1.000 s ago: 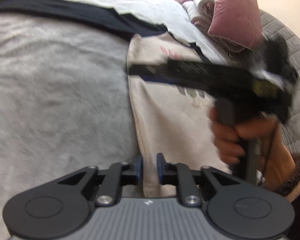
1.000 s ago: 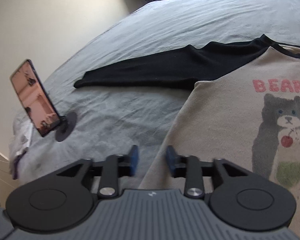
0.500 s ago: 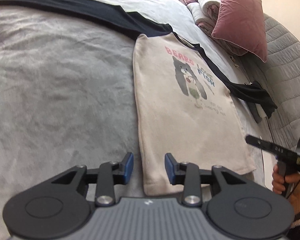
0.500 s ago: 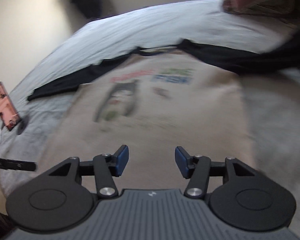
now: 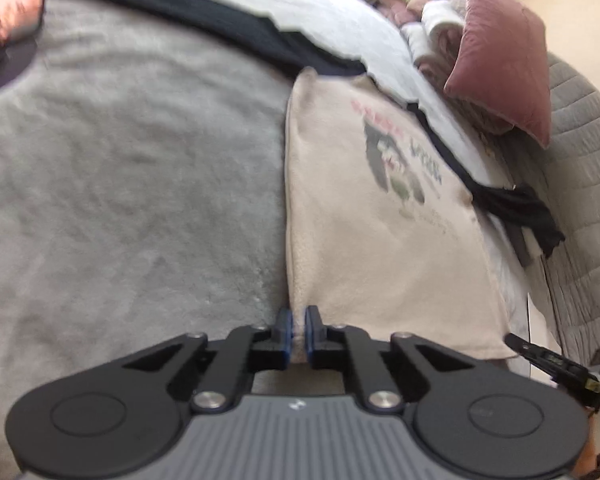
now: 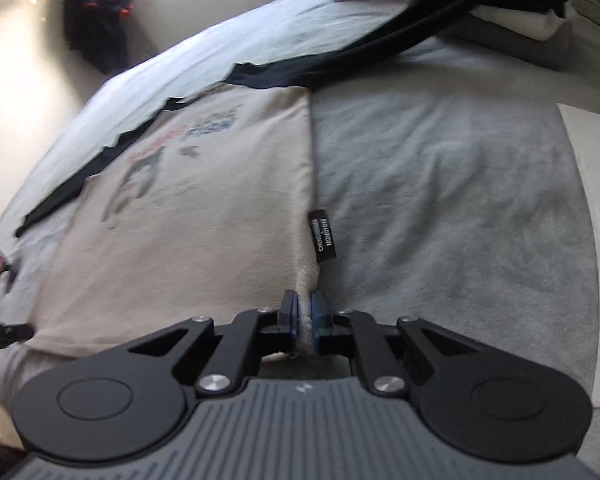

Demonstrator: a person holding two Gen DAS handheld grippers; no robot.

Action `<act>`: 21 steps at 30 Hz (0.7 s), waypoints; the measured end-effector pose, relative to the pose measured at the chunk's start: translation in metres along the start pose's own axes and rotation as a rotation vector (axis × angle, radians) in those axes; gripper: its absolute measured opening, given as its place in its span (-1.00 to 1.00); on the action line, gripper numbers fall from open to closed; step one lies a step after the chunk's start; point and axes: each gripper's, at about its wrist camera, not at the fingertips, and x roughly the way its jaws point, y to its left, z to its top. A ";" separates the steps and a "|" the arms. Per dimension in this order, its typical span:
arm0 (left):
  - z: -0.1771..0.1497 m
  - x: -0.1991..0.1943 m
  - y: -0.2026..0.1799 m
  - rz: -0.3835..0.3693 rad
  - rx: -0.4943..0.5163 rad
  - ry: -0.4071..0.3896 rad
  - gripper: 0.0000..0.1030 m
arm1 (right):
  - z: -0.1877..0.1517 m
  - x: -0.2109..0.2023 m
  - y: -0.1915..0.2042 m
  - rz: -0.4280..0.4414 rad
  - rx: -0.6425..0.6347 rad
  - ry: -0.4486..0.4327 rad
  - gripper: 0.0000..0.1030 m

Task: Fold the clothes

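Pinching shirt (image 5: 372, 248) hem corners; pillow (image 5: 504, 76) beyond.

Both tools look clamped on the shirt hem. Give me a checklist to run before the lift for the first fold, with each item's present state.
1. Left tool shut on the shirt at its bottom corner: ok.
2. Right tool shut on the opposite bottom corner: ok.
3. Shirt body lying flat on the blanket, print up: ok.
4. Black sleeves spread out to the sides, not tucked under: ok.
5. Side label free of the tool: ok.
6. Both fabric layers caught in each grip: cannot tell.
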 end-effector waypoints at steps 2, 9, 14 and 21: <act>-0.002 -0.009 -0.006 -0.001 0.042 -0.008 -0.88 | 0.001 -0.008 -0.003 0.020 0.007 -0.008 -0.84; -0.008 0.017 -0.015 0.110 0.173 0.067 -0.85 | -0.010 0.008 -0.005 -0.064 -0.051 0.098 -0.85; -0.002 0.008 -0.015 0.105 0.148 0.045 -0.44 | -0.008 0.005 0.004 -0.087 -0.116 0.070 -0.59; 0.019 0.011 -0.049 0.181 0.172 -0.030 0.11 | 0.020 0.001 -0.004 -0.111 -0.068 -0.015 -0.18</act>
